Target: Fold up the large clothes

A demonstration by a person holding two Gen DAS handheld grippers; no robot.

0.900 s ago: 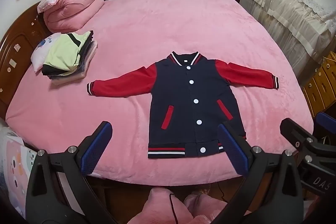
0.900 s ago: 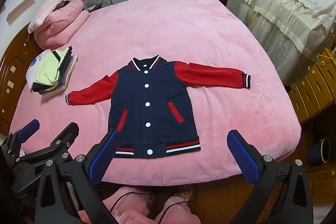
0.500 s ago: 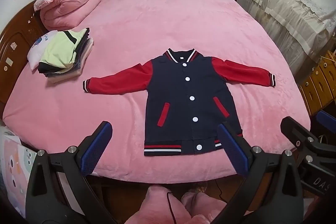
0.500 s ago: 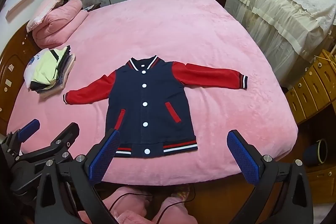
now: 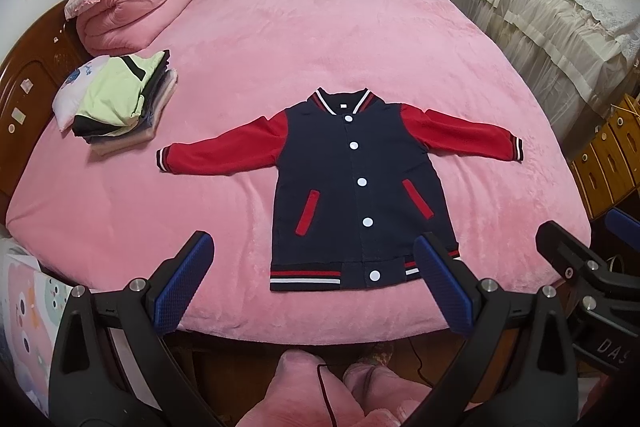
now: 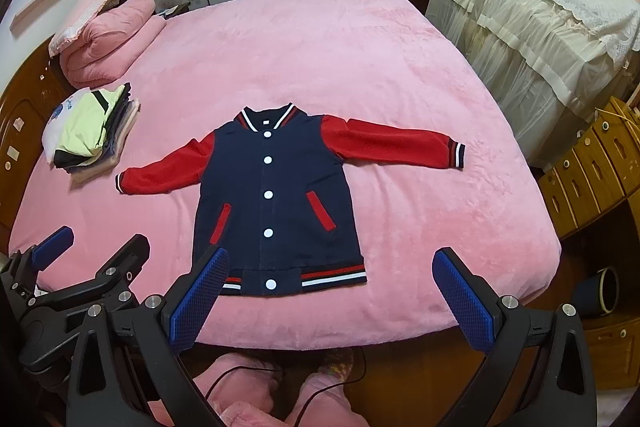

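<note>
Your right gripper (image 6: pixel 328 297) hangs with its blue pads spread wide, holding nothing, just off the near edge of the bed (image 6: pixel 420 75). The jacket (image 6: pixel 276 203) lies flat, buttoned and face up on the bed, sleeves outstretched. Your left gripper (image 6: pixel 96 245) sits left of the jacket's hem. Folded clothes (image 6: pixel 90 131) are stacked beyond the jacket's left cuff.

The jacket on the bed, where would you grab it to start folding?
Probably by the cuffs. The jacket lies flat, buttoned, sleeves spread. The left gripper could pinch the left cuff from its outer end, the right gripper the right cuff likewise, then fold each sleeve inward.
</note>
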